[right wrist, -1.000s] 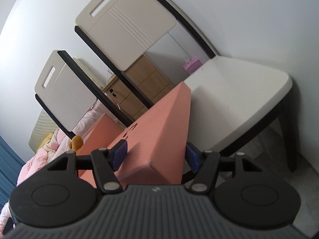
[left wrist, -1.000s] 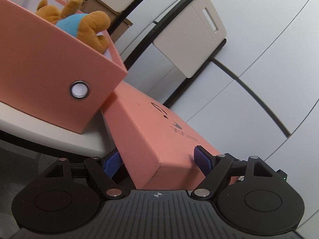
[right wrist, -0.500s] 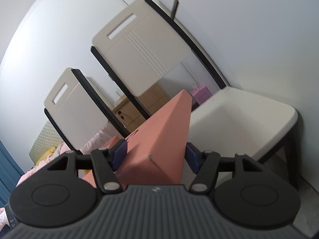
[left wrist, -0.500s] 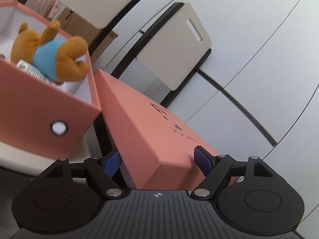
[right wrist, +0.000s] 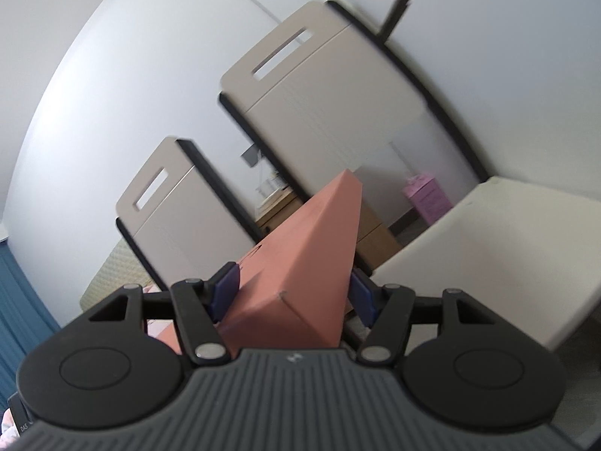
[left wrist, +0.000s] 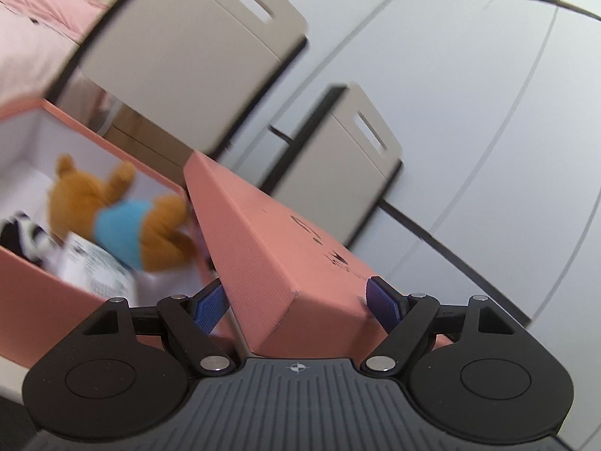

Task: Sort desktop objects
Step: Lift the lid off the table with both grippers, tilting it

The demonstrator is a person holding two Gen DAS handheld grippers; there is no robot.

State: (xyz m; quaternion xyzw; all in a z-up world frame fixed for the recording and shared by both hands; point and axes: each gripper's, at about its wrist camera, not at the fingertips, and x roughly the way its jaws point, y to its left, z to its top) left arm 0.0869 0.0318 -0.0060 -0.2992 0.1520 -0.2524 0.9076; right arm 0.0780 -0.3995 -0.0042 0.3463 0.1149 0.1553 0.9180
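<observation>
Both-handed — left gripper (left wrist: 296, 302) and right gripper (right wrist: 292, 293) each grasp the salmon lid (left wrist: 270, 248).
Jaws clenched on its ends, lid mid-frame; beyond, lower left, open box (left wrist: 26, 293) holding teddy bear (left wrist: 112, 218) — chairs (right wrist: 330, 112) behind.

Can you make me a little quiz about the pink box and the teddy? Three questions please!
1. True or false: the teddy bear is lying inside the open pink box.
2. What colour is the teddy's shirt? A) red B) blue C) green
3. Fill in the word: both the left gripper and the right gripper hold the pink ____ between their blue fingers.

Key
1. True. It lies there with some papers and a black-and-white thing.
2. B, blue.
3. Lid. Each gripper pinches one end of it, and it is lifted up beside the open box.
</observation>
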